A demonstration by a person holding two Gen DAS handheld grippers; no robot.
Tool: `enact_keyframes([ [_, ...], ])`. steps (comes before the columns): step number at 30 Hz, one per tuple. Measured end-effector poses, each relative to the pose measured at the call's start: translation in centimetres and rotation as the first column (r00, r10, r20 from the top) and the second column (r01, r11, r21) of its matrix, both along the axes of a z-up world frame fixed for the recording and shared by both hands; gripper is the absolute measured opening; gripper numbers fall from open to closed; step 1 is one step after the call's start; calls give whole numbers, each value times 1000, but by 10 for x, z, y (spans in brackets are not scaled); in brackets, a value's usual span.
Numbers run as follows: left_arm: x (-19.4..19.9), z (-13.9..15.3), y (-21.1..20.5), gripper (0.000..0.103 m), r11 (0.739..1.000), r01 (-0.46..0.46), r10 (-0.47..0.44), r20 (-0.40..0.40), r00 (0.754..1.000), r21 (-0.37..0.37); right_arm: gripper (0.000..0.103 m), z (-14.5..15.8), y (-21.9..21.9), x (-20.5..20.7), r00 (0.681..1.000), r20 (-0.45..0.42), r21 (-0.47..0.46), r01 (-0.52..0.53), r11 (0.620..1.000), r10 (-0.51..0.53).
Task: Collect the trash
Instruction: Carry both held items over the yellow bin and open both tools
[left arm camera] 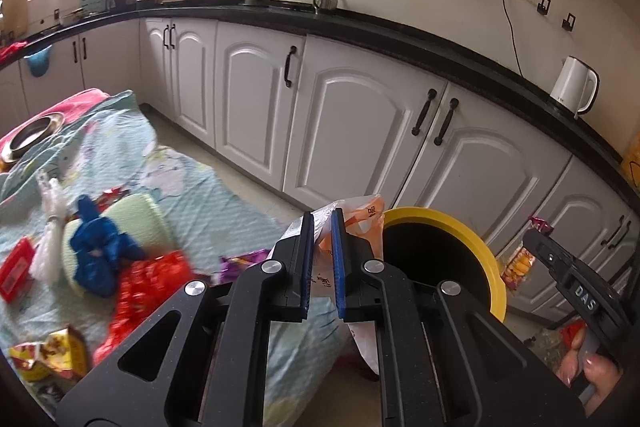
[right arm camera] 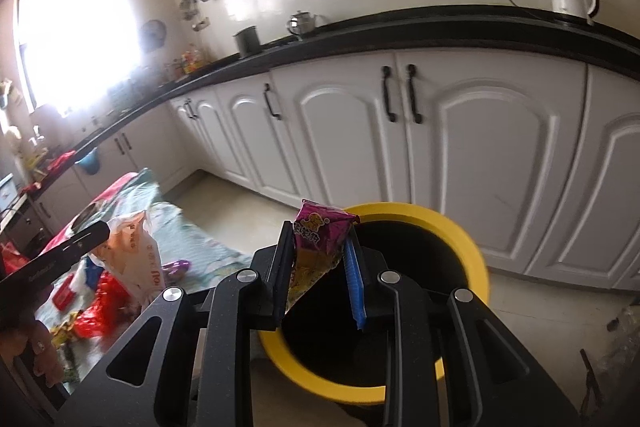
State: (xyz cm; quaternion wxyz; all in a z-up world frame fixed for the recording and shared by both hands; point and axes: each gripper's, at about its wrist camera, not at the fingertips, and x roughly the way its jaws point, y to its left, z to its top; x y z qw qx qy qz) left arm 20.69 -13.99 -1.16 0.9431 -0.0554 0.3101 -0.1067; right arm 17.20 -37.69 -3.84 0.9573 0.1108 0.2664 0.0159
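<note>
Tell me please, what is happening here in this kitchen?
A person is collecting trash with a gripper in each hand. The left gripper is shut on an orange plastic bag, and the right gripper is shut on a purple snack wrapper. Both are near the yellow bin, whose dark opening lies just behind the wrapper. More wrappers lie on the blue cloth.
</note>
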Motion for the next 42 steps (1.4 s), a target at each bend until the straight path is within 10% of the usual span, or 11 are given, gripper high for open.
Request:
enact_keyframes([
  [13, 35, -23, -60, 5, 995, 31, -30, -11, 999, 98, 23, -26, -27, 11, 996, -64, -18, 64, 998, -65],
  [33, 52, -49, -84, 7, 993, 107, -100, -107, 989, 58, 30, -61, -48, 21, 977, -176, -11, 120, 993, -120],
  [42, 41, -42, -60, 60, 997, 72, -72, -115, 991, 3, 57, -59, -49, 15, 976, -164, -17, 143, 990, -144],
])
